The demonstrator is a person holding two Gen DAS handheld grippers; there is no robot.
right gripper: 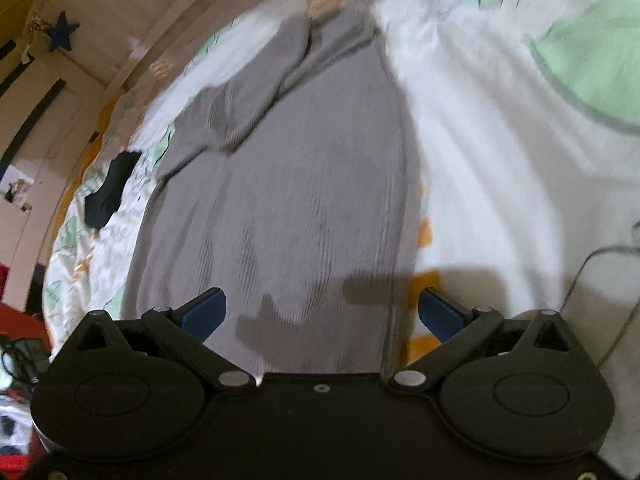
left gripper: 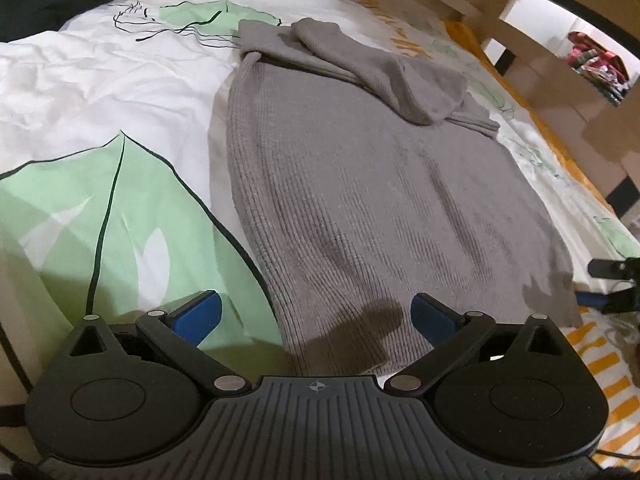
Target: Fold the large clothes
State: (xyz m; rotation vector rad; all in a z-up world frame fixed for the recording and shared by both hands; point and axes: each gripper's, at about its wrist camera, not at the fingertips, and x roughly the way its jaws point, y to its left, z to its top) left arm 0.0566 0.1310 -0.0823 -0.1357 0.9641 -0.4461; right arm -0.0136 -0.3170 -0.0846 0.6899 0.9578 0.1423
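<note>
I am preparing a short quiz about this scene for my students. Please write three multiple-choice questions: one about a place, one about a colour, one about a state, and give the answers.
1. Where does the grey sweater lie?
A. on the bed cover
B. on a chair
C. in a basket

2. What colour are the gripper pads?
A. red
B. blue
C. yellow

3. How is the left gripper?
A. shut on the sweater
C. shut on nothing
B. open, holding nothing

Answers: 1 A, the sweater is spread over the white and green cover. 2 B, both pads look blue. 3 B, the fingers stand wide apart above the hem.
</note>
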